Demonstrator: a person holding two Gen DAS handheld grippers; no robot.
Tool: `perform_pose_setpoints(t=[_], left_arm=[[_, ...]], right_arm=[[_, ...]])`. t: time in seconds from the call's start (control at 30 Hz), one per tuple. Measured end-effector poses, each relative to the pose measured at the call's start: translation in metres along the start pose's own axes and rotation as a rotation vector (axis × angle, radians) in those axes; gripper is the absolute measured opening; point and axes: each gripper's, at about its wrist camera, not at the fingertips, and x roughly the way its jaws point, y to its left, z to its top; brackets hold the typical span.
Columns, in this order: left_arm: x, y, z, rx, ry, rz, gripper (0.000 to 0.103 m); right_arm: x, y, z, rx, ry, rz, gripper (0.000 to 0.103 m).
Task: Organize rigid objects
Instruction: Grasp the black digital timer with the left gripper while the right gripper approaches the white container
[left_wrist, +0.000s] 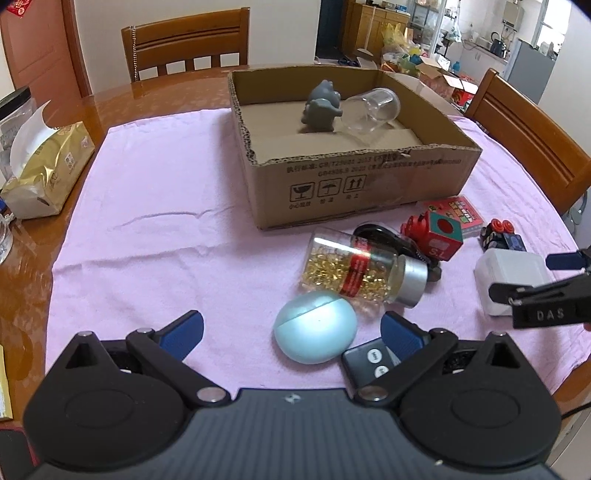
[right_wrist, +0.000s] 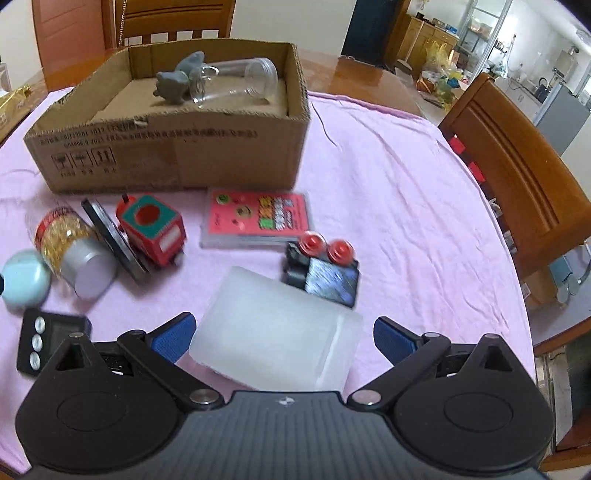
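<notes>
Now straddling the frosted white box (right_wrist: 275, 332) with right gripper (right_wrist: 284, 332) spread wide; looks light, slick, rigid — best pinched across flat sides.

Table: glossy brown wooden tabletop (left_wrist: 118, 99) under a pink cloth (left_wrist: 155, 206) | Seating: slatted wooden chairs behind (left_wrist: 186, 44) and at right (right_wrist: 517, 177) | Walls: white | Beyond: wooden cabinet (left_wrist: 376, 26), daylit kitchen with bright window (right_wrist: 532, 40)
</notes>
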Motion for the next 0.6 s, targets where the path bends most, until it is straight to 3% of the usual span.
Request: perform_pose_setpoints(t=[0.4, 0.6], left_arm=[[-0.001, -0.055, -0.023, -0.033, -0.018, 0.066, 0.101], [0.012, -0.075, -0.041, -0.094, 0.016, 0.099, 0.101]], right_arm=[[0.001, -0.033, -0.021, -0.109, 0.007, 0.218, 0.103], [0.003, -0.041, -0.028, -0.185, 0.013, 0.307, 0.103]])
